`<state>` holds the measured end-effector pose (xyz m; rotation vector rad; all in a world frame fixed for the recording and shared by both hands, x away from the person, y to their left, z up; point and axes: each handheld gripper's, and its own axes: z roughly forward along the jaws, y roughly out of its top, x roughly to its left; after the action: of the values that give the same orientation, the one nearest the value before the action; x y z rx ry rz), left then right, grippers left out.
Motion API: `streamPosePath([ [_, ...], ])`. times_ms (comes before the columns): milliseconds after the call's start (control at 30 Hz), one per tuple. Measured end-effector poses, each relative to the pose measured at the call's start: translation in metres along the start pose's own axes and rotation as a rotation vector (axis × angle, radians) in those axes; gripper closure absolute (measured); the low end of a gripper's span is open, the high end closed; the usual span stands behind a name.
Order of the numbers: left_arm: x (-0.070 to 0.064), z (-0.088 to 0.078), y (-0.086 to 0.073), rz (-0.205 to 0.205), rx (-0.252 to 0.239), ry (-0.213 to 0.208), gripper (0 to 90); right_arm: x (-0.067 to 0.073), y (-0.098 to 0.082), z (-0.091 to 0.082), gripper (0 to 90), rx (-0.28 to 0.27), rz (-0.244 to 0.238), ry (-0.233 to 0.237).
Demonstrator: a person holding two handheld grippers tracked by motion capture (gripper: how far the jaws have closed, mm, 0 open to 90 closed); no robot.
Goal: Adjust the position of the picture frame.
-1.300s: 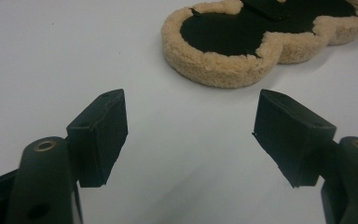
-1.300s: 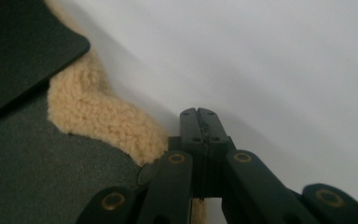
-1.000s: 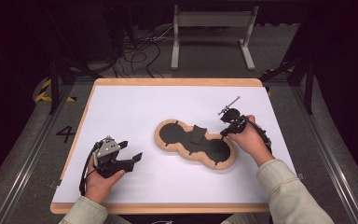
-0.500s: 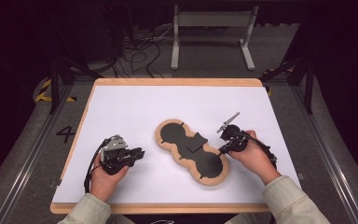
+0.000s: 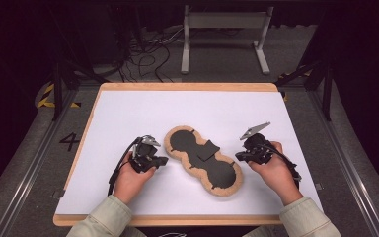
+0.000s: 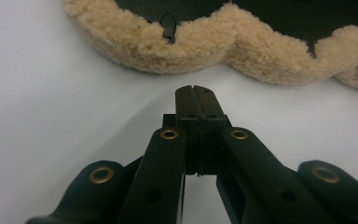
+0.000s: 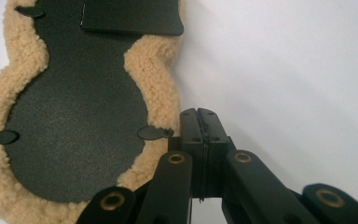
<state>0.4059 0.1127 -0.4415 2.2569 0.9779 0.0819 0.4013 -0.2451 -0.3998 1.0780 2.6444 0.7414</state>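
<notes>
The tan fleece-edged, black figure-eight pad (image 5: 203, 160) was left flat mid-desk (image 5: 128, 113) between the left gripper (image 5: 161, 161), jaws just closed empty, and the right gripper (image 5: 239, 157), jaws together, so it risked being shoved rather than gripped.

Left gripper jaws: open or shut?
Shut, just closed. Left gripper pads meet with nothing between them, short of the fleece pad.

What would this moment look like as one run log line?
left gripper: just closed, empty, beside fleece pad | right gripper: shut, empty, at pad's other edge | pad flat on white board
</notes>
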Motion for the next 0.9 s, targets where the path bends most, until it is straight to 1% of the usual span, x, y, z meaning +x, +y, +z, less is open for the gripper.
streamPosePath([
  [33, 0.001, 0.002, 0.002, -0.015, 0.011, 0.001, 90.0, -0.001, -0.003, -0.001, 90.0, -0.008, 0.009, 0.001],
  [67, 0.003, 0.005, 0.005, -0.017, 0.017, 0.000, 90.0, -0.001, -0.003, -0.001, 90.0, -0.008, 0.009, 0.001],
  [100, 0.004, 0.008, 0.008, -0.027, 0.029, 0.000, 90.0, -0.001, -0.005, -0.001, 90.0, -0.010, 0.010, 0.000],
  [167, 0.005, 0.014, 0.012, -0.050, 0.063, -0.005, 90.0, -0.002, -0.009, -0.002, 90.0, -0.014, 0.019, 0.000],
  [200, 0.005, 0.015, 0.013, -0.054, 0.068, -0.011, 90.0, -0.002, -0.010, -0.002, 90.0, -0.017, 0.021, 0.001],
  [233, 0.006, 0.017, 0.016, -0.039, 0.058, -0.003, 90.0, -0.002, -0.011, -0.003, 90.0, -0.022, 0.022, 0.000],
  [267, 0.005, 0.018, 0.019, -0.048, 0.073, 0.000, 90.0, -0.002, -0.012, -0.004, 90.0, -0.027, 0.026, 0.001],
  [333, 0.005, 0.021, 0.023, -0.045, 0.070, 0.012, 90.0, -0.003, -0.013, -0.006, 90.0, -0.038, 0.032, 0.000],
  [467, 0.006, 0.027, 0.031, -0.051, 0.051, 0.036, 90.0, -0.002, -0.018, -0.008, 90.0, -0.049, 0.039, -0.005],
  [533, 0.007, 0.034, 0.038, -0.057, 0.030, 0.052, 90.0, -0.002, -0.021, -0.007, 90.0, -0.054, 0.049, -0.002],
  [600, 0.007, 0.040, 0.045, -0.055, 0.013, 0.069, 90.0, -0.002, -0.024, -0.007, 90.0, -0.066, 0.058, -0.003],
  [667, 0.007, 0.047, 0.051, -0.064, -0.011, 0.079, 90.0, -0.002, -0.027, -0.007, 90.0, -0.071, 0.068, 0.003],
  [733, 0.008, 0.052, 0.056, -0.076, -0.033, 0.074, 90.0, -0.002, -0.029, -0.007, 90.0, -0.082, 0.076, 0.006],
  [767, 0.007, 0.052, 0.056, -0.086, -0.036, 0.071, 90.0, -0.001, -0.030, -0.007, 90.0, -0.091, 0.080, 0.005],
  [833, 0.008, 0.051, 0.054, -0.081, -0.046, 0.067, 88.5, -0.001, -0.031, -0.006, 90.0, -0.089, 0.081, -0.004],
  [900, 0.009, 0.047, 0.051, -0.091, -0.053, 0.055, 85.6, 0.000, -0.033, -0.005, 90.0, -0.092, 0.087, -0.011],
])
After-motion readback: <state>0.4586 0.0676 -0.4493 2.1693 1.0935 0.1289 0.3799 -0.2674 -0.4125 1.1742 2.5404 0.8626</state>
